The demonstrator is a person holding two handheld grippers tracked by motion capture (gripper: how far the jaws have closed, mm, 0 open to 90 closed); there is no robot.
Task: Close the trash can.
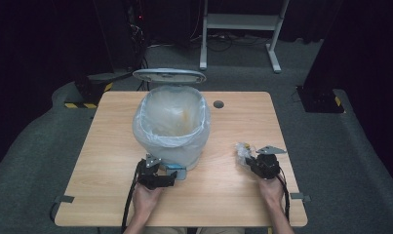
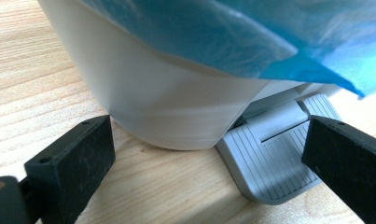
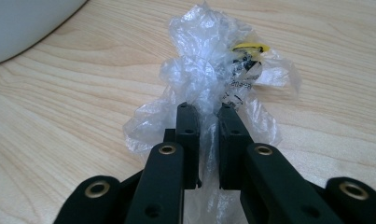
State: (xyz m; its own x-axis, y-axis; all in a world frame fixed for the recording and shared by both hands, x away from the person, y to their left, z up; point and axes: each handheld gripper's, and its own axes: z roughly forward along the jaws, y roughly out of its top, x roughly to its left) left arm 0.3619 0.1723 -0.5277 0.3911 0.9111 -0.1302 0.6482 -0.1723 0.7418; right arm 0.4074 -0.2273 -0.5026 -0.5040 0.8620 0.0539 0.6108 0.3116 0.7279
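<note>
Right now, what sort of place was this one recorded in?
Probably a lab or recording studio, not a home: a bare wooden table stands on grey carpet with dark curtains around it, an equipment rack with cables behind, and a white desk frame.

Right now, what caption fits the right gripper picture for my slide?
Right gripper pinches a crumpled clear wrapper on the wooden table.

Black tongs (image 3: 208,112) with brass rivets, grey triangular plates, trailing black cables.
</note>
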